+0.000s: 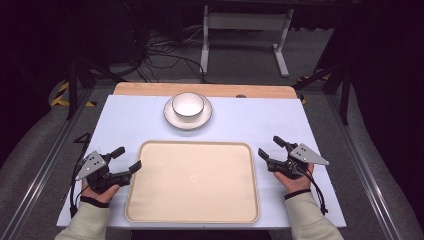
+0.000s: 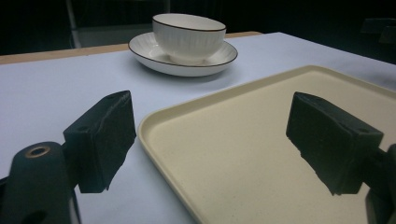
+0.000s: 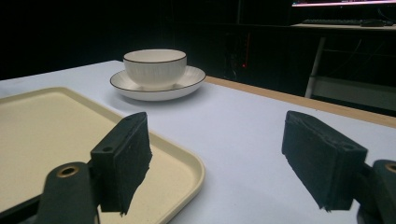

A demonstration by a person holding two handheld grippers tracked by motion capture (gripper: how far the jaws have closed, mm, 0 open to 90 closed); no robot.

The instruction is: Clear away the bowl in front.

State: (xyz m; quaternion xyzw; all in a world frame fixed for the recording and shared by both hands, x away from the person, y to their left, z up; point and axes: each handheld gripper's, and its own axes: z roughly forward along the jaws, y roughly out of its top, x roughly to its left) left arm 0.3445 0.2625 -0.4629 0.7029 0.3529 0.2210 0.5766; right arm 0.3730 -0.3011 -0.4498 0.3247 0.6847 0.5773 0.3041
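On a white table, the left gripper (image 1: 124, 159) rests just beside the left edge of a cream tray (image 1: 150, 200), its jaws spread apart with nothing between them. Beyond the tray's far edge, a white bowl (image 1: 188, 104) sits on a saucer (image 1: 172, 117). The right gripper (image 1: 270, 147) rests just beside the tray's right edge, jaws likewise apart and empty.

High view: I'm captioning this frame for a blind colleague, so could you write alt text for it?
A person's hands hold an open left gripper and an open right gripper at either side of an empty cream tray on a white table. Beyond the tray, a white bowl sits in a saucer near the table's far edge.
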